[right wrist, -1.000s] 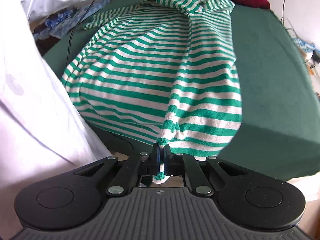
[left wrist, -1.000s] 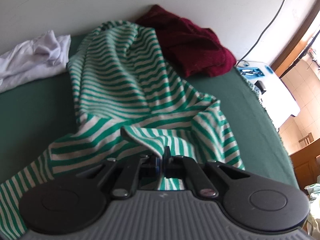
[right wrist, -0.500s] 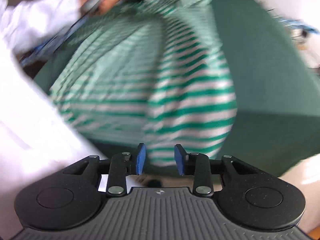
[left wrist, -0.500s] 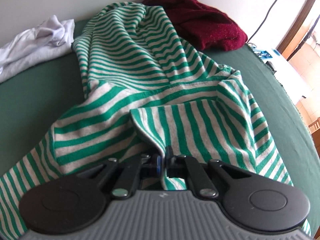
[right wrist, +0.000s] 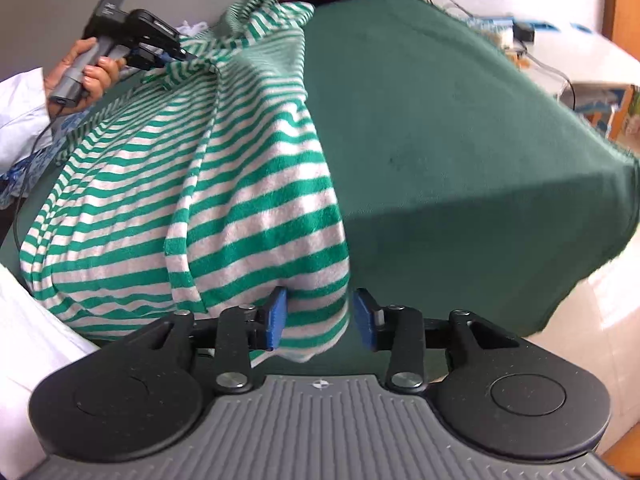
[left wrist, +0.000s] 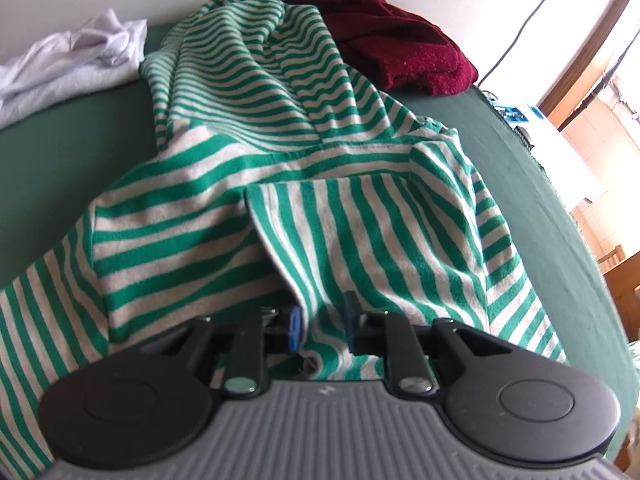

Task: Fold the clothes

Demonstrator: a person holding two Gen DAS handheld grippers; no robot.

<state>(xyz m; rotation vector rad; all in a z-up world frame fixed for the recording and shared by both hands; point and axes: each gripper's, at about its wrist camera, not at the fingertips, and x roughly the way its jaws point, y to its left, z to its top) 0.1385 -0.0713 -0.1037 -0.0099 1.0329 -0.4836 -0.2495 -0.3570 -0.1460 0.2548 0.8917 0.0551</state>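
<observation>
Both claws have just let go: the left claw (left wrist: 320, 326) and right claw (right wrist: 320, 320) now gape around slack fabric, leaving the striped garment (left wrist: 280, 168) folded lengthwise on the green table (right wrist: 460, 140), ready for regripping.

Striped shirt (left wrist: 304, 184), left hand-held gripper (left wrist: 322, 326) parted

Green surface (left wrist: 72, 152): dark red garment (left wrist: 400, 56) at its far edge; white cloth (left wrist: 68, 64) far left.
</observation>
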